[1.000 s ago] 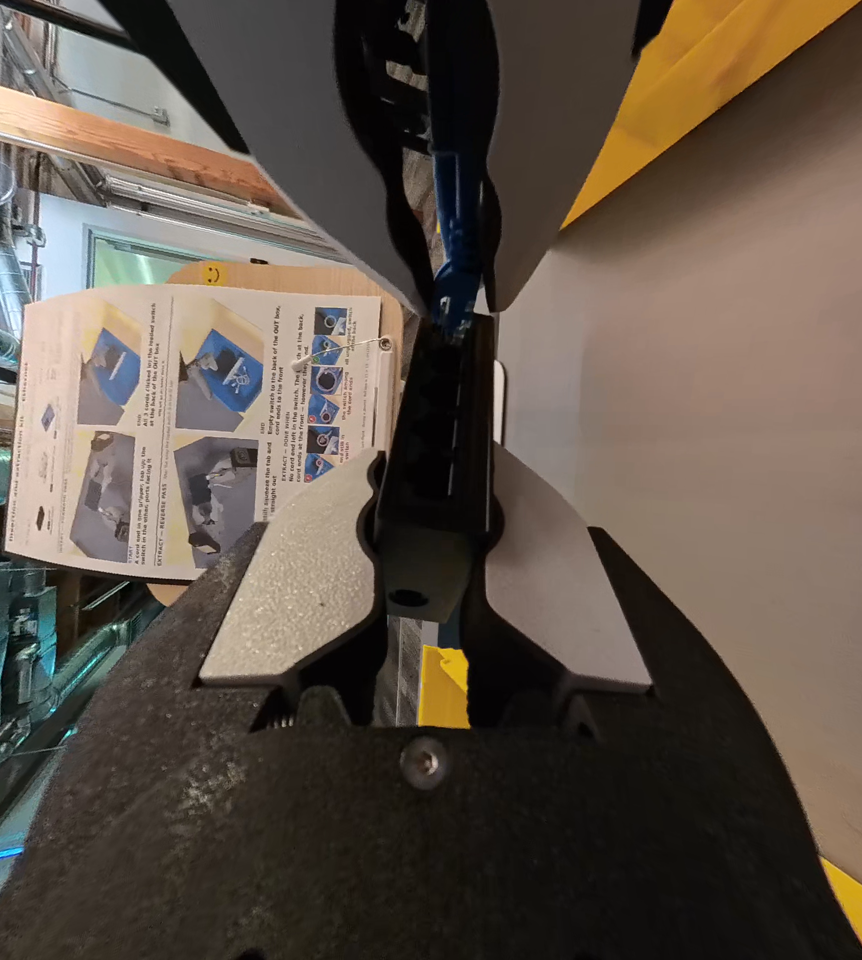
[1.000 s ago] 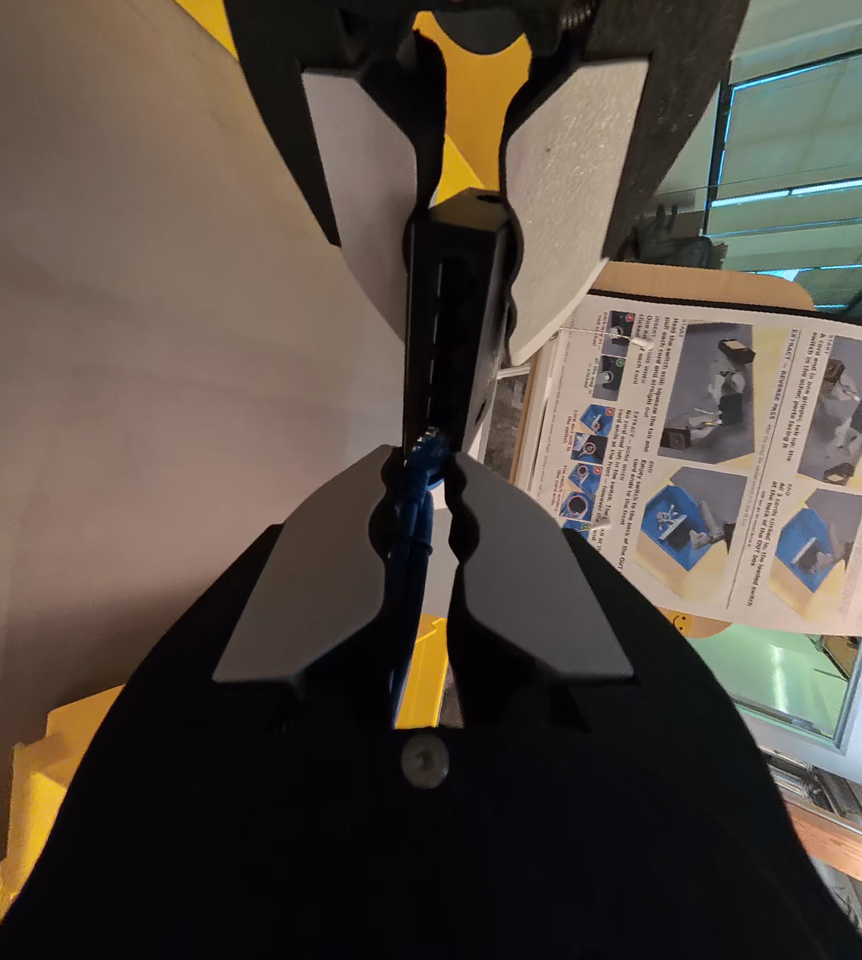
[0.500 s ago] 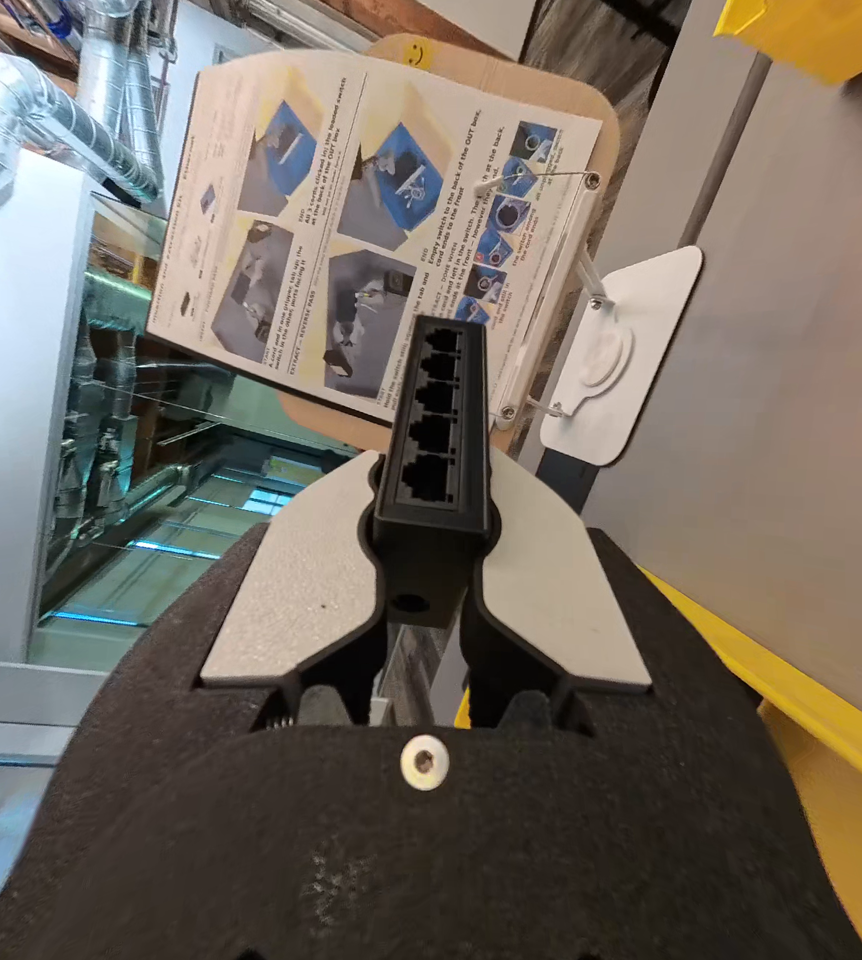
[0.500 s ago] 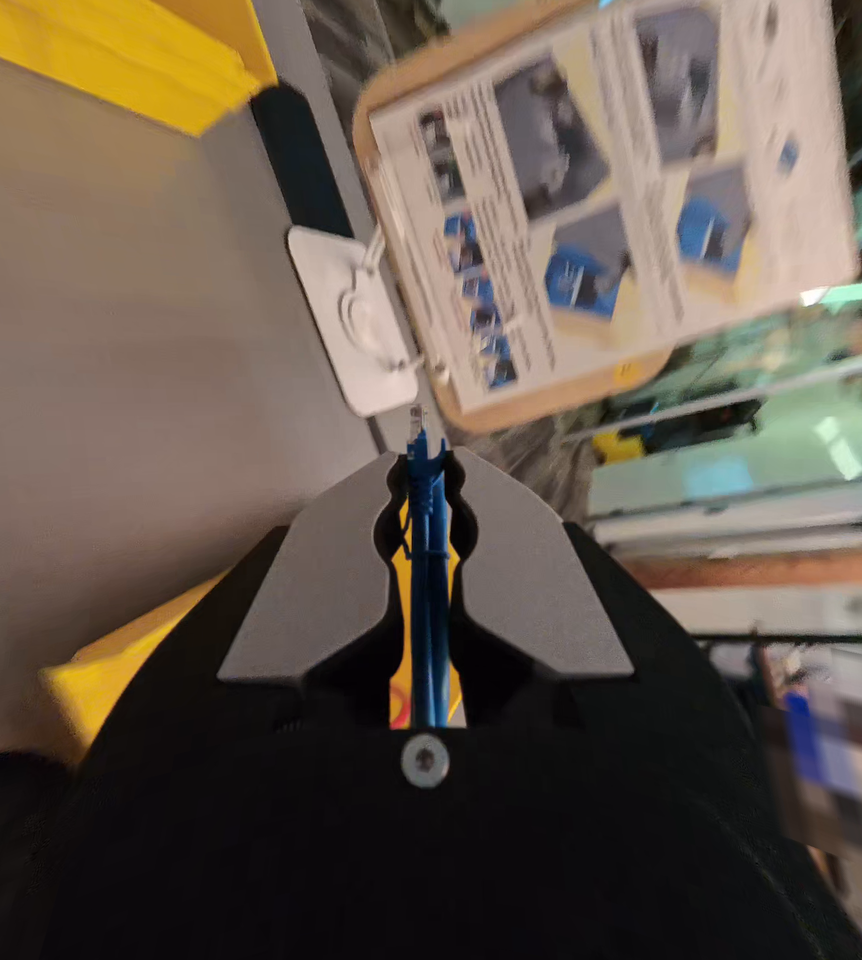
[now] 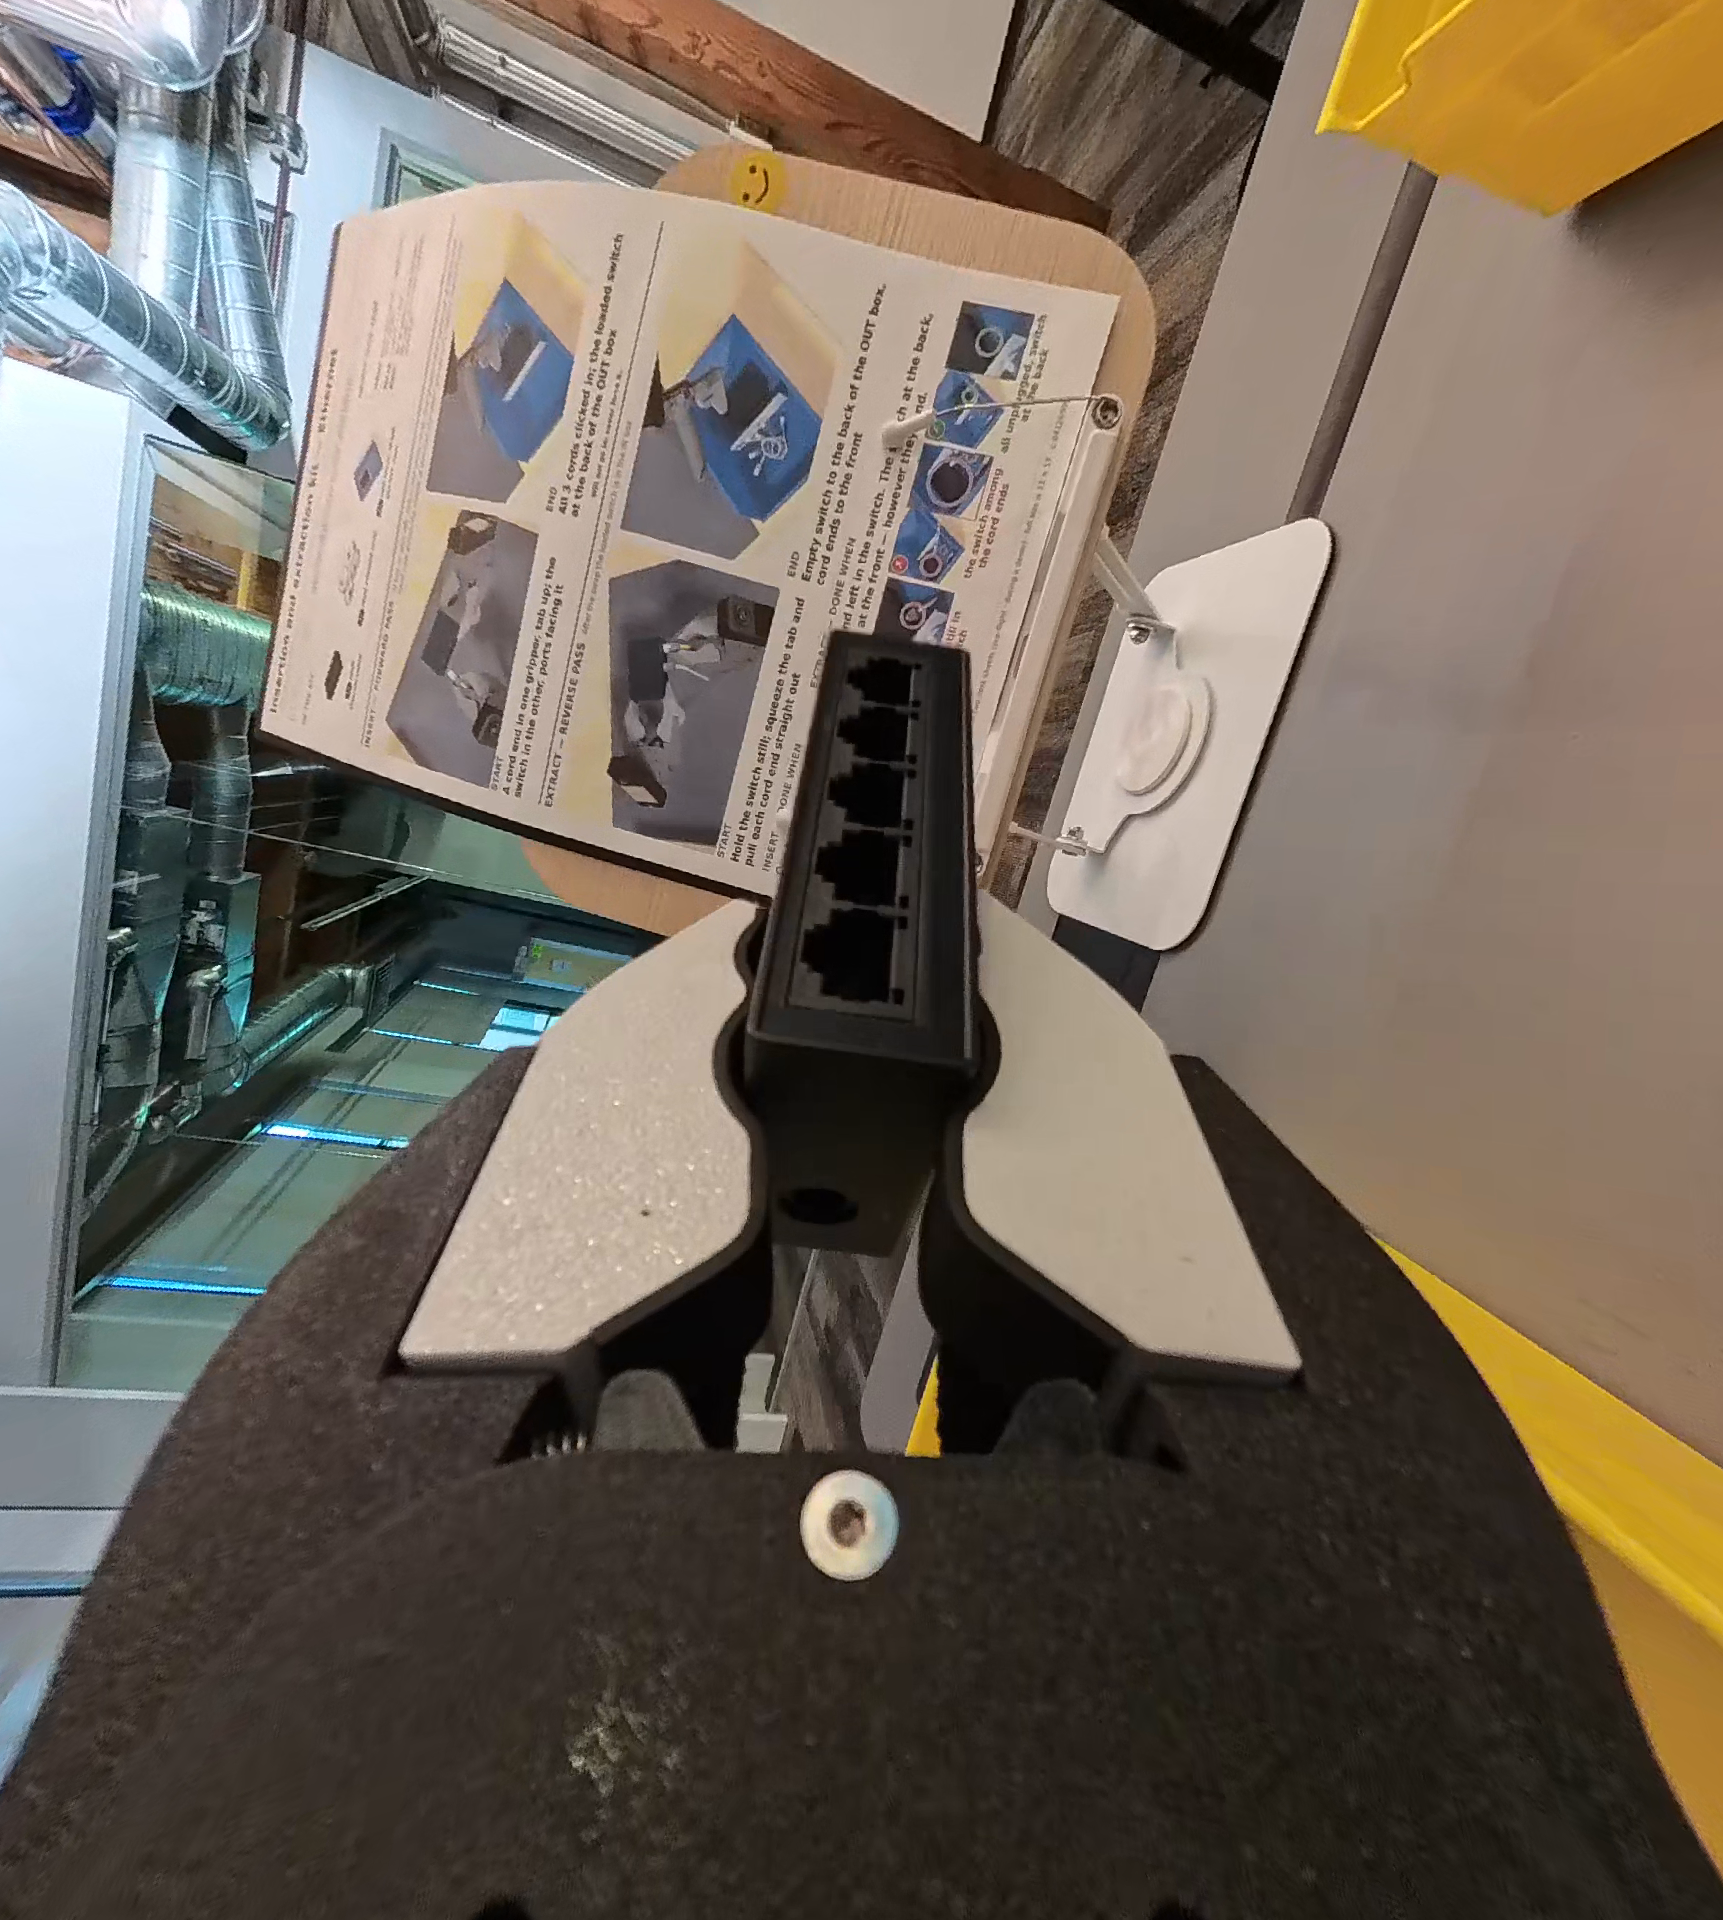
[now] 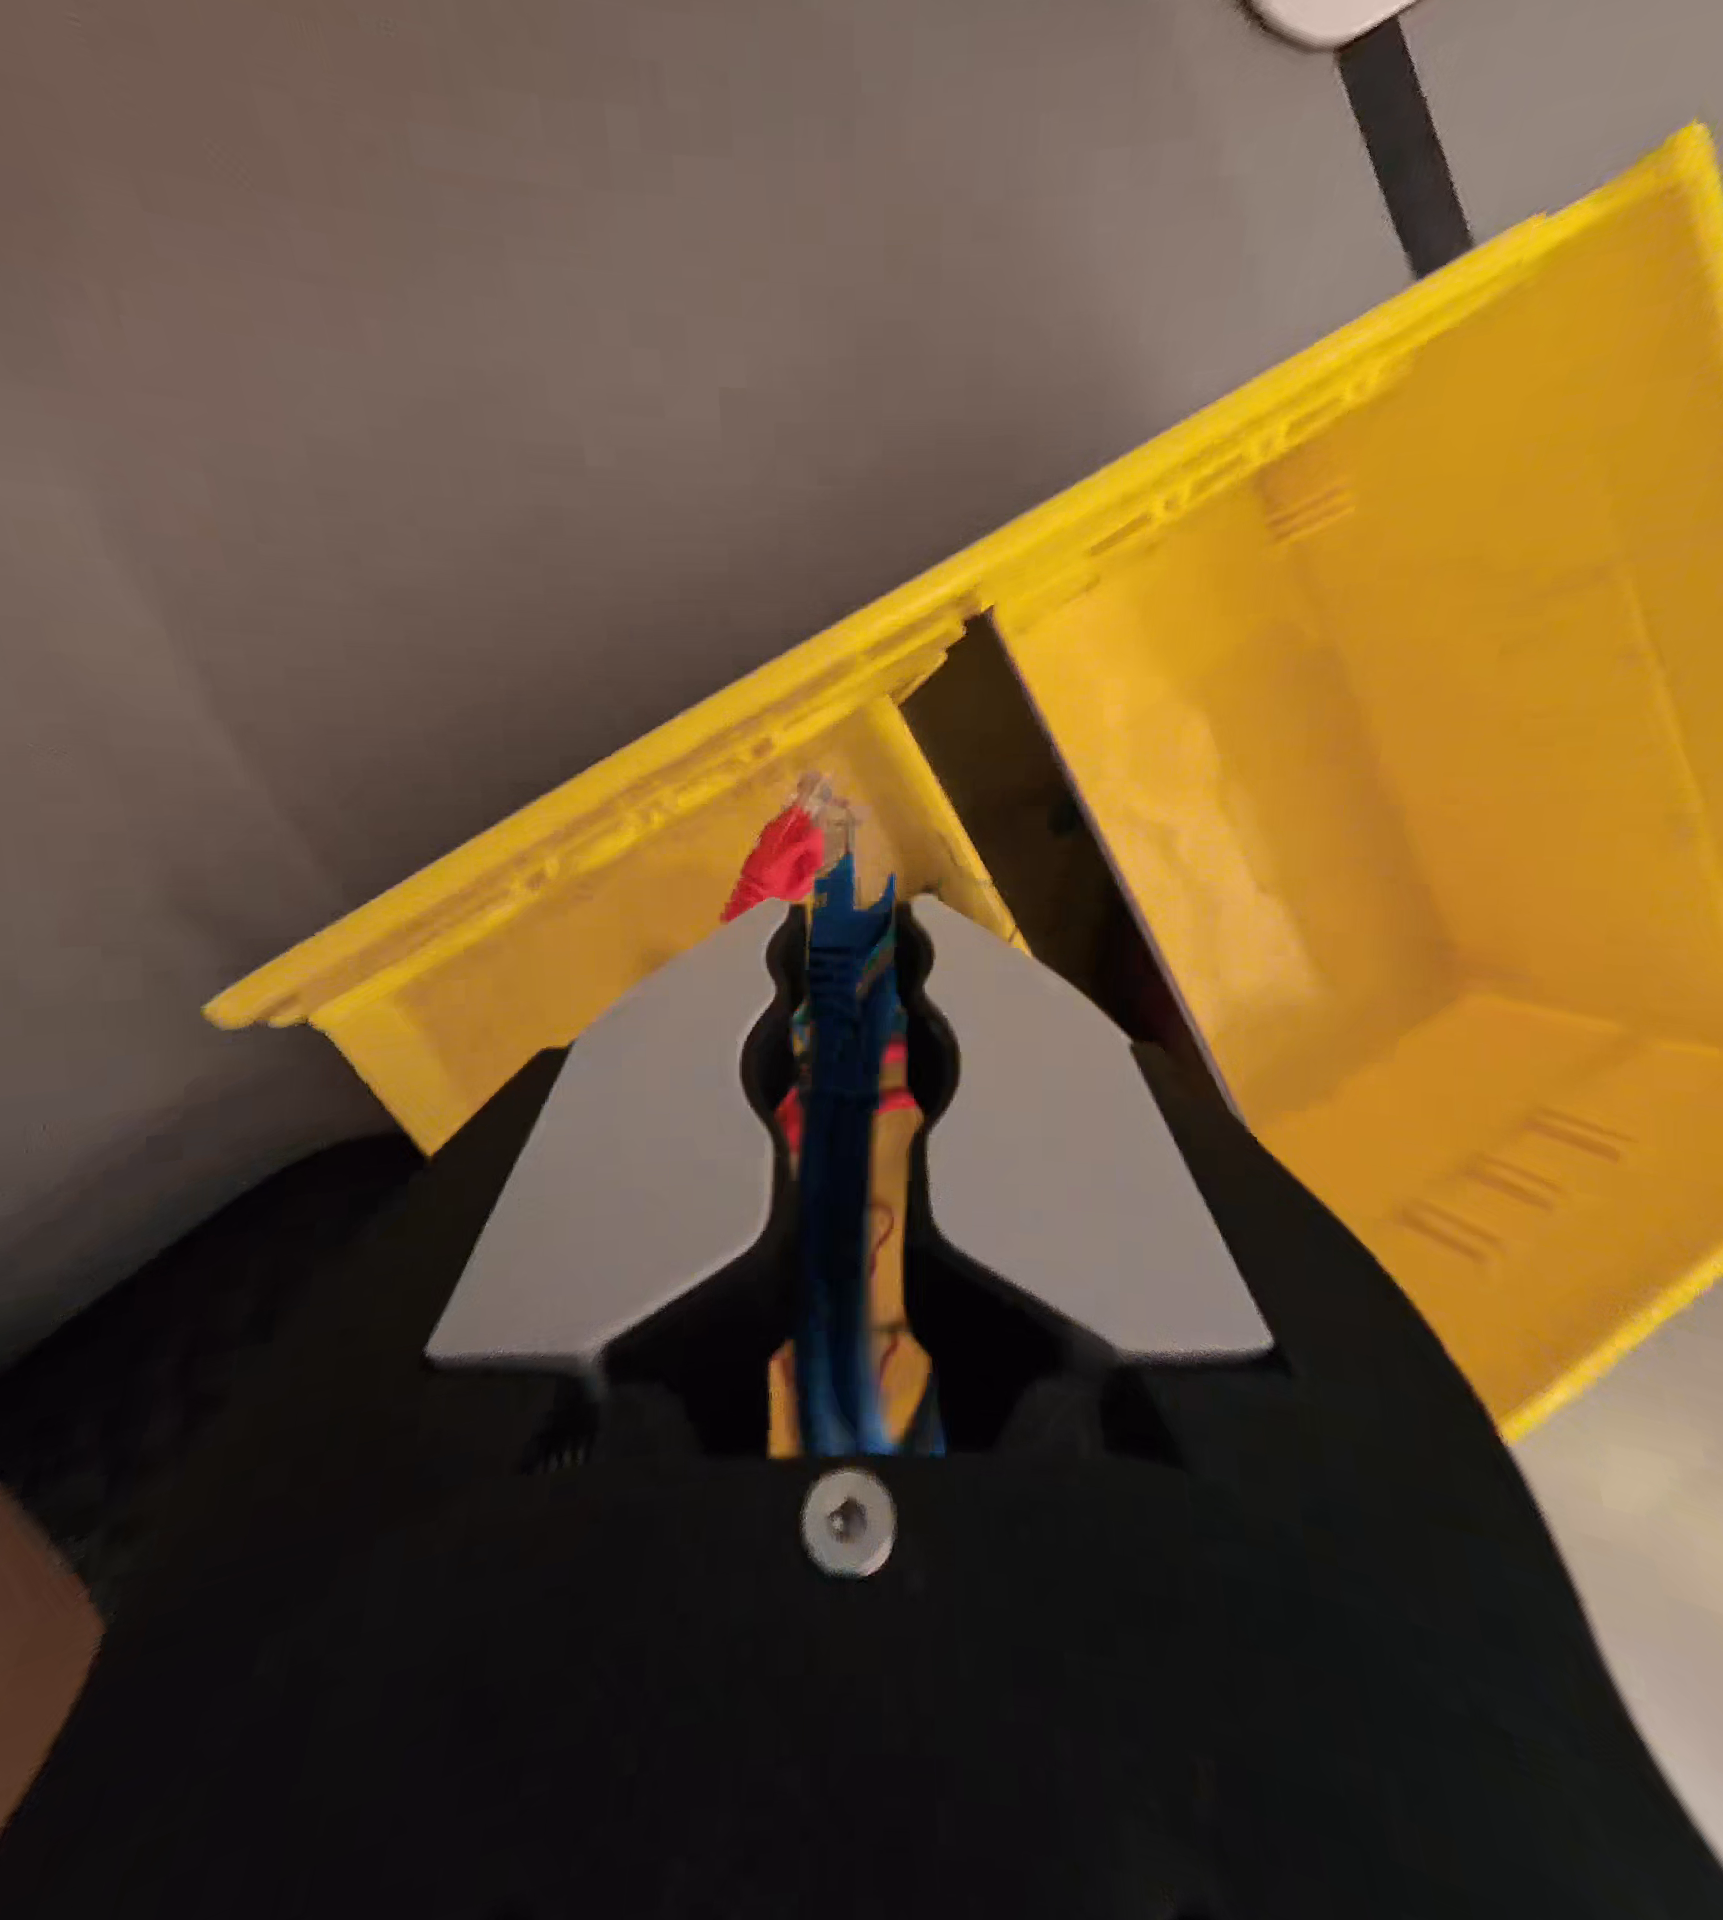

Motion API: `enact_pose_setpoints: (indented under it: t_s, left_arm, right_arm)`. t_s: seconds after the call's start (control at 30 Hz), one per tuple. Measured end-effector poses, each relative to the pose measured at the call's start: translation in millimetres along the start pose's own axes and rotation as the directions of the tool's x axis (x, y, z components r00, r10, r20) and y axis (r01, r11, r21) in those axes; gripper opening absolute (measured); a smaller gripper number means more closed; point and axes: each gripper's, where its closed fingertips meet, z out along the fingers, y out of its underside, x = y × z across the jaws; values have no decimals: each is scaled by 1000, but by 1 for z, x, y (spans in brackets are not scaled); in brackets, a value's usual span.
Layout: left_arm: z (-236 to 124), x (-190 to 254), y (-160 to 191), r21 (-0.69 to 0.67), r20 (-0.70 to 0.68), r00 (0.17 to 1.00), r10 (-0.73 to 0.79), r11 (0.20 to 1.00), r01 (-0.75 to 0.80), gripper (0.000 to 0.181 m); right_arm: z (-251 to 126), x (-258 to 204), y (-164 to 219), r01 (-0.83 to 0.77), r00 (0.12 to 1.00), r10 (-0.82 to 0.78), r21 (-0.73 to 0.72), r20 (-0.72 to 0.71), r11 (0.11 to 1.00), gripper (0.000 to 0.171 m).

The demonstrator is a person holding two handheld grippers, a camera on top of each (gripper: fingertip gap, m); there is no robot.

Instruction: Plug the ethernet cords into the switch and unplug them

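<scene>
My left gripper (image 5: 862,997) is shut on a black ethernet switch (image 5: 867,831), held upright with its row of ports facing me; every port that shows is empty. My right gripper (image 6: 841,920) is shut on a blue ethernet cord (image 6: 841,1091), whose clear plug tip (image 6: 821,800) sticks out past the fingertips. It hangs over the front compartment of a yellow bin (image 6: 1459,727), where a red cord end (image 6: 779,862) lies beside the blue one. The view is blurred.
A clipboard with an instruction sheet (image 5: 691,499) stands on a white stand (image 5: 1189,727) at the grey table's (image 5: 1563,727) far edge. Yellow bins (image 5: 1563,83) sit on the table. A dark divider (image 6: 1054,831) splits the bin in the right wrist view. The left gripper's tips are roughly 35 cm from the right gripper's.
The blue cord's plug has come out of the switch. My right gripper has swung away with it to above the yellow bin. My left gripper has tilted the switch so its ports face me.
</scene>
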Motion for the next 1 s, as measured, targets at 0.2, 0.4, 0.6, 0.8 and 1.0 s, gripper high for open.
enact_pose_setpoints:
  t_s: [0.2,0.4,0.6,0.8,1.0]
  left_arm:
    - [0,6,-4,34,-52,998,-42,998,44,30]
    - [-13,24,-26,185,-217,974,-70,976,112,29]
    - [-31,37,-57,303,-336,939,-73,936,181,29]
    - [-29,47,-58,280,-333,943,-21,953,120,29]
    - [-28,53,-60,283,-326,945,19,956,78,29]
  right_arm:
    - [-49,12,-34,75,982,-34,220,-185,973,39]
    - [-140,-44,-156,571,784,-243,509,-571,644,46]
    - [-110,-140,-228,838,545,-496,410,-676,360,40]
    - [-89,-150,-245,866,498,-515,367,-698,340,30]
    - [-93,-148,-245,856,514,-501,377,-696,354,38]
